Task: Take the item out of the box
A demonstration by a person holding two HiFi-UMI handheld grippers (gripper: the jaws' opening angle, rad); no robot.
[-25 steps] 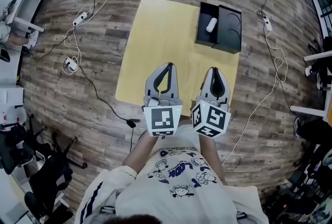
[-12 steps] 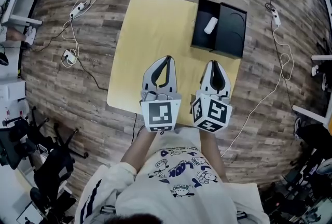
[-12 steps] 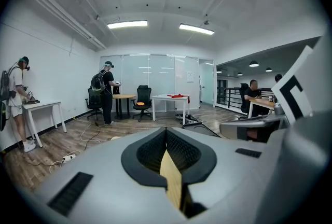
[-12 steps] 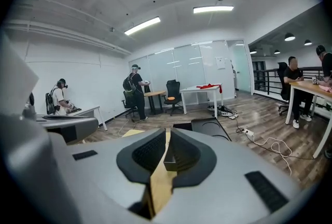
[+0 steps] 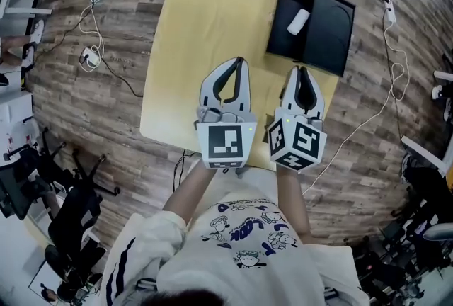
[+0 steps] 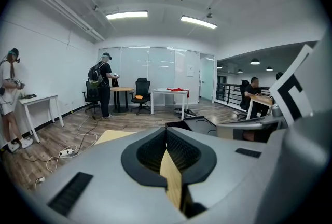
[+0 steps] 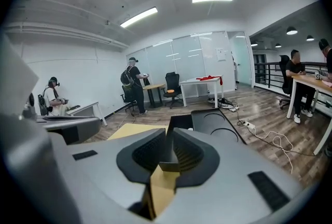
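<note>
Head view, looking down. L gripper [image 5: 239, 65] & R gripper [image 5: 302, 72] side by side above near edge of yellow bench [image 5: 205, 21]. Both w/ jaws shut tip to tip, nothing betw. them. Black box [image 5: 327, 18] lies open at far right corner of bench. White item [image 5: 298, 21] rests in box half nearer bench middle, well apart from both grippers.

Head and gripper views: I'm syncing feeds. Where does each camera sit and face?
Head view: on the head, facing steeply down at the table and box; shirt, forearms, left gripper, right gripper show.
Left gripper view: rides that gripper, facing level along its closed jaws.
Right gripper view: likewise, on its own gripper.
Shared: both gripper views catch the box.
</note>
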